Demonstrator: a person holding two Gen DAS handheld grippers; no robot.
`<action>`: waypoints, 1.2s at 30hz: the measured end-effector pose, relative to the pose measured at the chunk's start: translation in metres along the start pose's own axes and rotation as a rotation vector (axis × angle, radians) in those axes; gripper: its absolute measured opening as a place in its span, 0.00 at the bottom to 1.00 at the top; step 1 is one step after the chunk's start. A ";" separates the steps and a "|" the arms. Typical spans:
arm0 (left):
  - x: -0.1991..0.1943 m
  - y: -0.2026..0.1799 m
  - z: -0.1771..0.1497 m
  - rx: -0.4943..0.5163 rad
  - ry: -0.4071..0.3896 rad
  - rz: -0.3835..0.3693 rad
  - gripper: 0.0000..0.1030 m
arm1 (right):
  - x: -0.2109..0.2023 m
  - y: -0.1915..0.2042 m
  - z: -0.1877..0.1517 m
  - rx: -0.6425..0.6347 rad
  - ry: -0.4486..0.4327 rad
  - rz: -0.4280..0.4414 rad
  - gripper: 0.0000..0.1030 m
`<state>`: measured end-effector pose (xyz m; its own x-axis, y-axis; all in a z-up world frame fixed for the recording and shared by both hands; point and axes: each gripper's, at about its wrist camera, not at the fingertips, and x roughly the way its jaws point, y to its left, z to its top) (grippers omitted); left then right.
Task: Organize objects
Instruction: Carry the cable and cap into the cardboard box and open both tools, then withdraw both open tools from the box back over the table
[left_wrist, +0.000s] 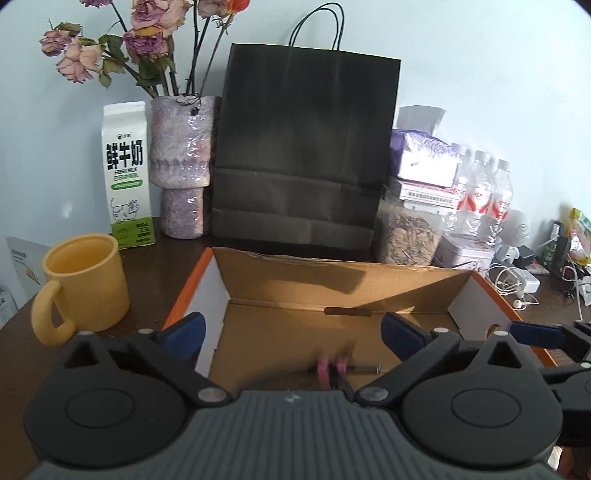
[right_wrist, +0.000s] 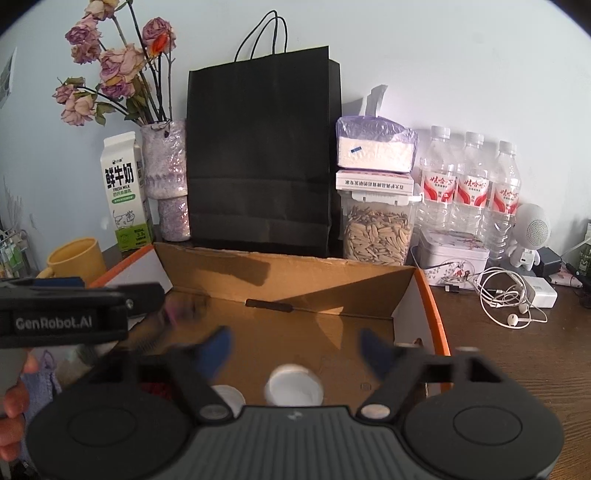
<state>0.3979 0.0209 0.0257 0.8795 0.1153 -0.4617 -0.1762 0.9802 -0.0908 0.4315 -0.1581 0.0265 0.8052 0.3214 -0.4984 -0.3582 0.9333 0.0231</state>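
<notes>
Both tools hovered over the open orange-edged cardboard box on the dark wooden worktop. The left tool gaped empty above a blurred pink-ended object; the right tool, released, straddled a round white lid below.

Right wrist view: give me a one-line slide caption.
Right gripper open above the cardboard box, a white round object below its jaws, left gripper alongside.
</notes>
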 end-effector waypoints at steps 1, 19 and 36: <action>0.000 0.000 0.000 -0.001 0.002 0.001 1.00 | 0.000 0.000 0.000 -0.002 0.002 -0.004 0.97; -0.007 -0.001 -0.001 0.005 0.002 -0.025 1.00 | -0.004 0.003 0.000 -0.014 0.006 -0.008 1.00; -0.042 0.006 -0.004 0.011 -0.031 -0.067 1.00 | -0.041 0.004 -0.004 -0.025 -0.051 -0.024 1.00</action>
<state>0.3579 0.0213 0.0415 0.9026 0.0541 -0.4272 -0.1114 0.9876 -0.1104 0.3952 -0.1680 0.0435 0.8365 0.3075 -0.4535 -0.3500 0.9367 -0.0105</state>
